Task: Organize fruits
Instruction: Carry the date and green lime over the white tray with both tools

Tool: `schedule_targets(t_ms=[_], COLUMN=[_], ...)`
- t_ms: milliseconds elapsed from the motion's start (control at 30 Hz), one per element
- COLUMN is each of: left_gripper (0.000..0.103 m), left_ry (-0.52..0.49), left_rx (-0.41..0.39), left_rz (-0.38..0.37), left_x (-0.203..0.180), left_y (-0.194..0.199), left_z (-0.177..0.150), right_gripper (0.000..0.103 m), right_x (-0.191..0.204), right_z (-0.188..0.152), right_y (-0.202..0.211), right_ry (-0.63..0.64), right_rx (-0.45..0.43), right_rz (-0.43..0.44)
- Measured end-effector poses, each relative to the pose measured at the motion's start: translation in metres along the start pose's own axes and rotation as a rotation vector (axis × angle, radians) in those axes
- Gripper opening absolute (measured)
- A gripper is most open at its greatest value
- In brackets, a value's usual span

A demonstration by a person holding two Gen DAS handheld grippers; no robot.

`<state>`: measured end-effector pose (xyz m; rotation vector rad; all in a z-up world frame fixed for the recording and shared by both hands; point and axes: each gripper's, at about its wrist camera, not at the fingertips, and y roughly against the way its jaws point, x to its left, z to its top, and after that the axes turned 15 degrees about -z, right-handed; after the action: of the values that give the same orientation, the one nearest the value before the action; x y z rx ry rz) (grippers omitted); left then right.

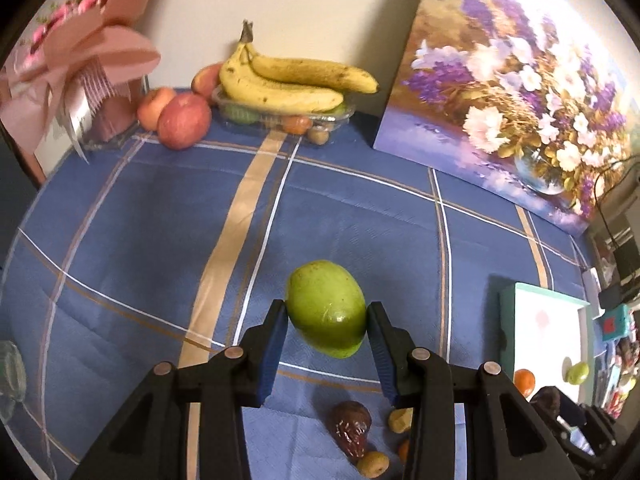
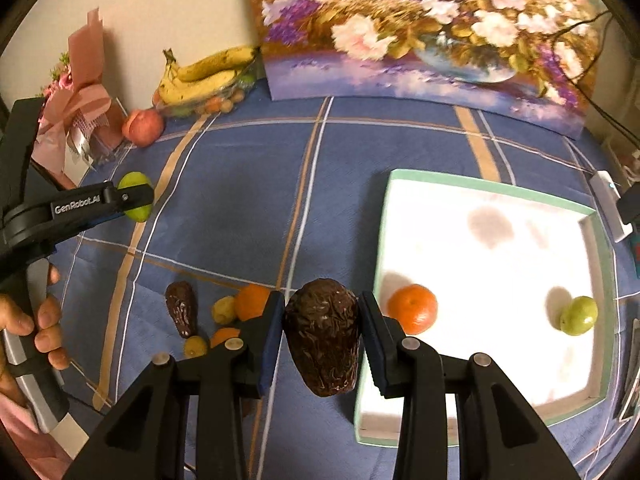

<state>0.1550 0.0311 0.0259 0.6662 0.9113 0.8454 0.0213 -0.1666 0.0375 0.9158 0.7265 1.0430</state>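
A blue plaid tablecloth (image 2: 248, 216) spreads under the whole scene, with a flower painting (image 2: 420, 28) propped against the wall at the back and a white tray with a pale green rim (image 2: 472, 188) lying to the right. Two fruits sit in the tray, a tangerine (image 2: 412, 309) near its left edge and a small green fruit (image 2: 579, 315) toward its right side. At the far wall, bananas (image 1: 288, 80) rest on a clear punnet with apples (image 1: 184, 120) beside it. The right gripper (image 2: 322, 334) has its blue pads closed against the sides of a wrinkled dark date (image 2: 322, 344), held clear of the cloth with its long axis running roughly along the fingers; the tray's near-left corner lies just to the right of it, so this hand looks to be the nearer one to a drop, by a short move to the right and forward. The left gripper (image 1: 326, 322) clamps a green fruit (image 1: 326, 314), tilted between its pads, above open cloth well apart from the tray. Only the right view shows the tray's contents plainly and the person's left hand (image 2: 36, 332) on the handle; the left view shows the tray only at its edge. Loose fruits remain on the cloth between the grippers: another date (image 2: 182, 308), oranges (image 2: 252, 300) and small yellowish fruits (image 2: 224, 310).
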Motion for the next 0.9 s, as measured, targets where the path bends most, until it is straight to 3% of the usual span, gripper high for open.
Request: schedule_targets(t_ms=[500, 900], left_gripper=[0.043, 0.043], left_ry=[-0.033, -0.111], left_rx=[-0.011, 0.022], left_rz=[-0.004, -0.045], left_x=[-0.040, -0.097], left_y=[-0.003, -0.016], left_z=[-0.002, -0.013], right_gripper=[0.039, 0.039], right_x=[-0.059, -0.120], right_z=[0.003, -0.003], right_y=[0.018, 0.009], right_ry=[-0.083, -0.188], right_rx=[-0.103, -0.074], right_rz=[-0.071, -0.119])
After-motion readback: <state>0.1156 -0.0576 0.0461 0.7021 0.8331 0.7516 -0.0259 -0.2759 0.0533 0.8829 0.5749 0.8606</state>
